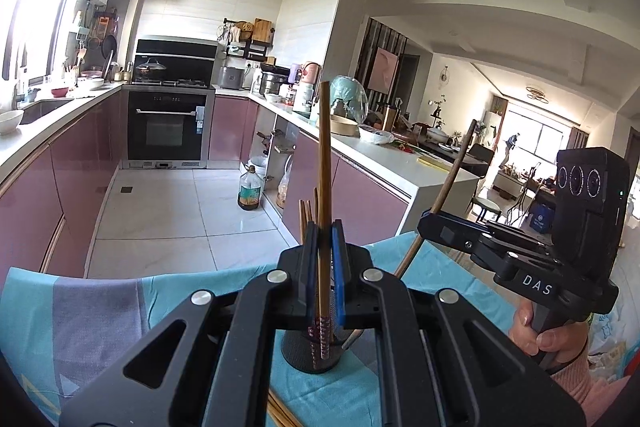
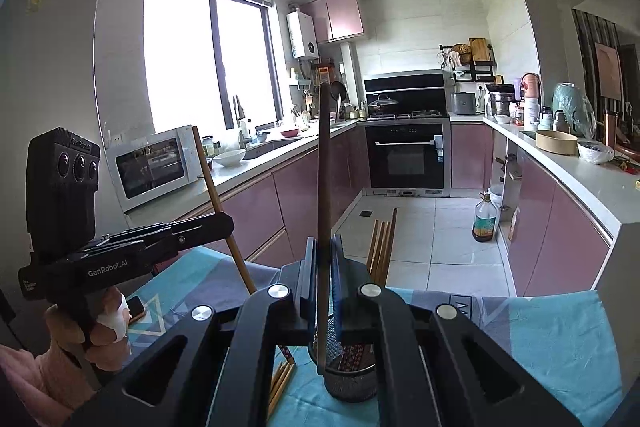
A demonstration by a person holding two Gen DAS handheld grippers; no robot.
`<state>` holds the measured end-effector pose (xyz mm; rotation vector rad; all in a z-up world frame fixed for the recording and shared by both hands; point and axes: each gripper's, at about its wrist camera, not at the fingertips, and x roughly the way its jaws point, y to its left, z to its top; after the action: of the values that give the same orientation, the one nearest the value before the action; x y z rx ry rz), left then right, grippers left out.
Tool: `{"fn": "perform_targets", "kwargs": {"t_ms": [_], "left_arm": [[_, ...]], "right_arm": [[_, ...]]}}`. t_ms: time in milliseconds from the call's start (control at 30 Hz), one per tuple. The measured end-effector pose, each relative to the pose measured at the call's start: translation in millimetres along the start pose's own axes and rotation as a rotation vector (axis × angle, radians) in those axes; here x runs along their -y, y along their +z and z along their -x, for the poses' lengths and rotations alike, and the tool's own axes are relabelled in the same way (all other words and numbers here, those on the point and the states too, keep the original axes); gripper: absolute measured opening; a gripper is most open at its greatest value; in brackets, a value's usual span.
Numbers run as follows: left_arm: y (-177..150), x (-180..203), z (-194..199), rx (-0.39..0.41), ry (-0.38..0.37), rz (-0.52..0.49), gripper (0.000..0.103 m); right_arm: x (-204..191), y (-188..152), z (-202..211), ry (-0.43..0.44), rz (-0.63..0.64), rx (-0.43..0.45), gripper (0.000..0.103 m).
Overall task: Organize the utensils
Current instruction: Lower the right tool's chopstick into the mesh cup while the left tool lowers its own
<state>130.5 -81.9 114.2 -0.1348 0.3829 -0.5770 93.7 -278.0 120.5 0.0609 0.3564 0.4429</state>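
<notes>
**Left wrist and right wrist views: one chopstick pinched in each claw above the holder**

In the left wrist view, the left claw [image 1: 325, 227] is seen pressed together on a light brown chopstick [image 1: 325, 163], which is held nearly upright between the blue-edged pads. The patterned red end of this chopstick hangs below the claw, over the mouth of a dark mesh holder [image 1: 310, 355]. The holder stands directly beneath the claw on a worktop covered by a turquoise and grey cloth [image 1: 100, 307]. More chopsticks [image 1: 307, 219] are seen rising out of the holder just behind the claw. To the right of it, the right claw [image 1: 430, 217] is seen from the side, pinching a dark chopstick [image 1: 454, 171] that leans away from it. A hand [image 1: 540, 331] is wrapped around that claw's handle.

In the right wrist view, the dark chopstick [image 2: 324, 187] is gripped upright between the closed pads of the right claw [image 2: 324, 247], and its lower end reaches down just in front of the holder [image 2: 350, 375] rim. Patterned chopstick ends are visible inside the holder, and several loose chopsticks [image 2: 280, 383] lie on the cloth [image 2: 540, 339] just left of it. To the left, the left claw [image 2: 226, 223] is seen with its light chopstick [image 2: 216, 195] tilted, and a phone [image 2: 136, 307] lies on the cloth below it.
</notes>
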Motion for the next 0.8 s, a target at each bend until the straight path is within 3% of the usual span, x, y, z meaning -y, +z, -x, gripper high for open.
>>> {"fn": "perform_targets", "kwargs": {"t_ms": [333,800], "left_arm": [[1,16,-18,0.005,0.006,-0.034,0.007],[-15,24,-48,-0.095,0.055,-0.084,0.007]], "right_arm": [[5,3,-11,-0.025,0.001,0.004,0.005],[12,-13,-39,-0.056,-0.018,-0.082,0.005]]}}
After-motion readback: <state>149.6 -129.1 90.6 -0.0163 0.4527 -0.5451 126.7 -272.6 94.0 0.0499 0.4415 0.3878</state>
